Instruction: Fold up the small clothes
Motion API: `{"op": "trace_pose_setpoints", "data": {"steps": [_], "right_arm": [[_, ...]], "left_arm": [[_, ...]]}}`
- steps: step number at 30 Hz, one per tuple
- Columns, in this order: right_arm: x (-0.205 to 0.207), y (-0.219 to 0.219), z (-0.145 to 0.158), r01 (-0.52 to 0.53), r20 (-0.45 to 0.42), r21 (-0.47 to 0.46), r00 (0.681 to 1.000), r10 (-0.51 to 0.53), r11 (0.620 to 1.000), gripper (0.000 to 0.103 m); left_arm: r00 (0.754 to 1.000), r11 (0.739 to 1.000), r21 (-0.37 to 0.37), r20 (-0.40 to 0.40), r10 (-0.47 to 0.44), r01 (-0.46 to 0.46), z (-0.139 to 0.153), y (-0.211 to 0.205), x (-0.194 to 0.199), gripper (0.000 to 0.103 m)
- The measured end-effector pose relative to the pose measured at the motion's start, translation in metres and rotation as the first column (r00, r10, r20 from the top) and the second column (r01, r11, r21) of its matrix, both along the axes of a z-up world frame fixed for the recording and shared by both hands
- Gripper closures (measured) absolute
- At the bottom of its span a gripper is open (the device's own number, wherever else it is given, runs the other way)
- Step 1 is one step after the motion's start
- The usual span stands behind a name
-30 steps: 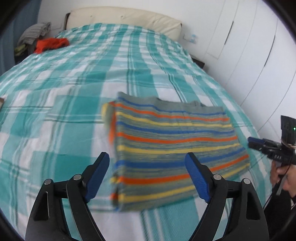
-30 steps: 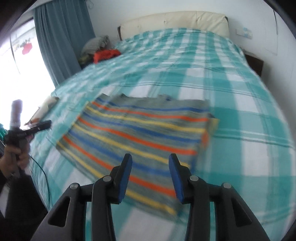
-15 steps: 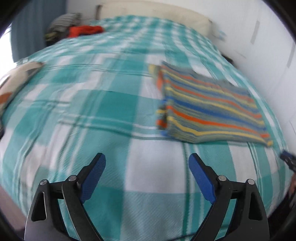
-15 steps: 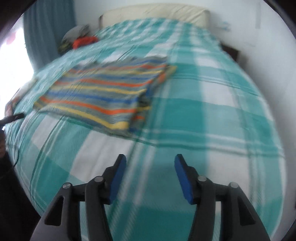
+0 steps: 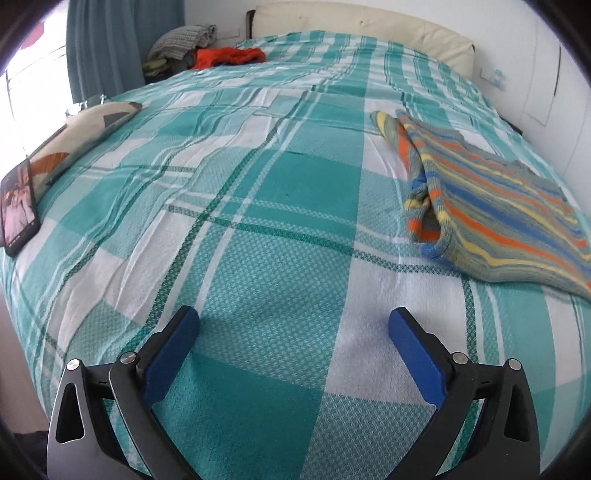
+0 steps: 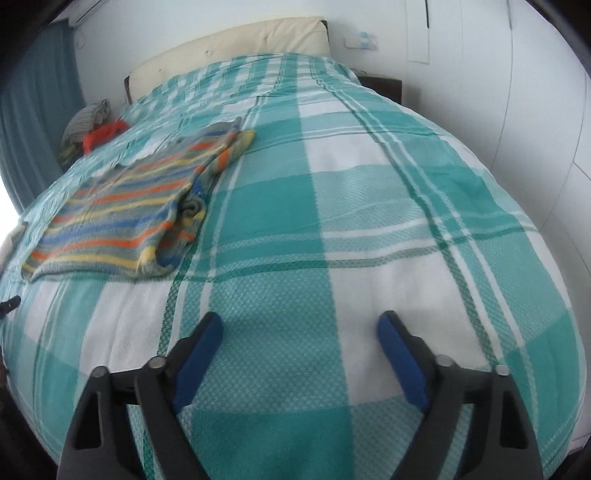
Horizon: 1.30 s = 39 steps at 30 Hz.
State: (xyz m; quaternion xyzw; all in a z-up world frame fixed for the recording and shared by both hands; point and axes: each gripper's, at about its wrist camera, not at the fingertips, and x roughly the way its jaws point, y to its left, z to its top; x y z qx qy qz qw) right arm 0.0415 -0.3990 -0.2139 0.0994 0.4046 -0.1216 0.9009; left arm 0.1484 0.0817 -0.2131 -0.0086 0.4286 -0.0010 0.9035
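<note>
The folded multicolour striped knit garment (image 5: 495, 206) (image 6: 122, 218) lies on the teal-and-white checked bed (image 5: 258, 206) (image 6: 369, 206), with left gripper (image 5: 294, 332) and right gripper (image 6: 300, 332) jaws released, grasping nothing.

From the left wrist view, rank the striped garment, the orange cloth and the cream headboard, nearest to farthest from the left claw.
Measured from the left claw:
1. Striped garment, folded on the bed, to the right.
2. Orange cloth, far end of the bed, to the left.
3. Cream headboard, behind the bed, farthest back.
</note>
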Motion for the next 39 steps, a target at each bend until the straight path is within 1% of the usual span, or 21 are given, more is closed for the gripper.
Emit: {"op": "trace_pose_setpoints", "data": {"steps": [3,6,9,39], "right_arm": [[0.0025,0.0013,-0.0062,-0.001,0.010,-0.010,1.000,0.002,1.000,0.012],[0.0048,0.0042,-0.0080,-0.010,0.010,-0.028,1.000,0.010,1.000,0.010],[0.0053,0.0054,-0.0083,-0.010,0.012,-0.037,1.000,0.010,0.999,0.009],[0.0029,0.0074,-0.0074,-0.012,0.014,-0.039,1.000,0.013,0.999,0.007]], "left_arm": [[1.000,1.000,-0.016,-0.003,0.000,0.000,-0.0006,0.0023,0.0004,0.001],[1.000,1.000,-0.007,0.002,0.002,-0.002,-0.0006,0.0014,-0.0005,0.001],[1.000,1.000,0.003,0.006,0.005,-0.005,-0.0007,0.0006,-0.0019,0.001],[1.000,1.000,0.008,0.009,0.004,-0.004,-0.0022,-0.0004,-0.0025,0.000]]}}
